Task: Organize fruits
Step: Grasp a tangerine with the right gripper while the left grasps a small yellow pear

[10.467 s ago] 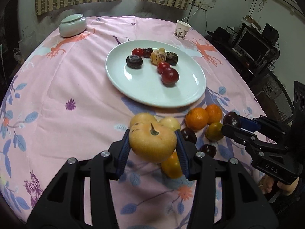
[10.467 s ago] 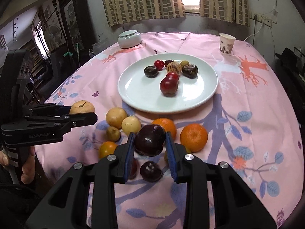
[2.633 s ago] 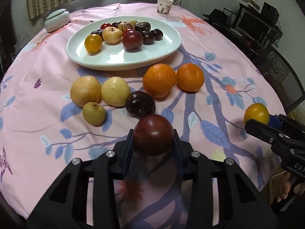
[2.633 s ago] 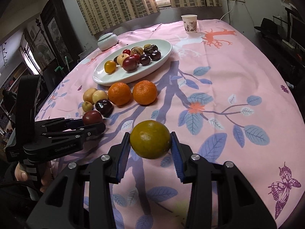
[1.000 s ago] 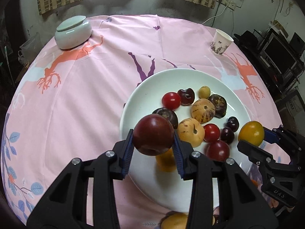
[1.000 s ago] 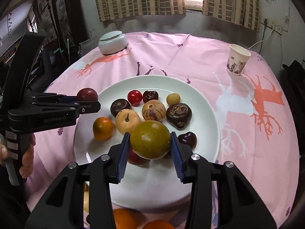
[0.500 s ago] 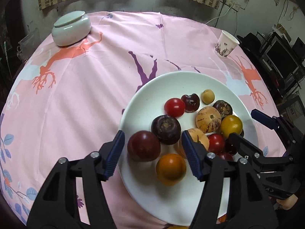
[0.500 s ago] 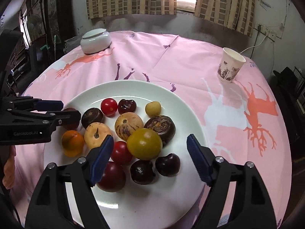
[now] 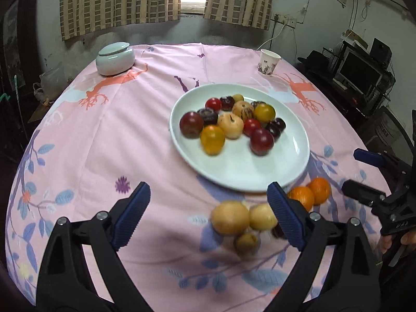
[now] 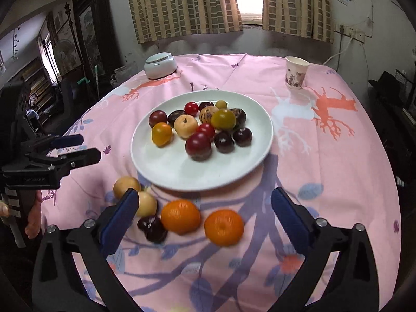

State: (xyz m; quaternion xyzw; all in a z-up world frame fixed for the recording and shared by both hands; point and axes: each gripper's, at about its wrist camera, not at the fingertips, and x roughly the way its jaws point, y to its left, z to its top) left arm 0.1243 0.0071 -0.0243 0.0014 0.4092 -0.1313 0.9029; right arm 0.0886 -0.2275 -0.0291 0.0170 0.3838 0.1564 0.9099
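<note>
Currently between picks: left gripper [image 9: 209, 215] and right gripper [image 10: 205, 217] both hang spread and empty. Most fruits sit on the white plate [image 10: 234, 171]; oranges [image 10: 180, 216], pears [image 9: 230, 217] and a dark plum [image 10: 153, 228] lie on the tablecloth [image 10: 325, 169]. Next likely needs a descent onto one.

plate [image 10: 166, 171]: 1 | oranges [image 10: 180, 216]: 2 | cup [image 10: 296, 72]: 1 (paper)
</note>
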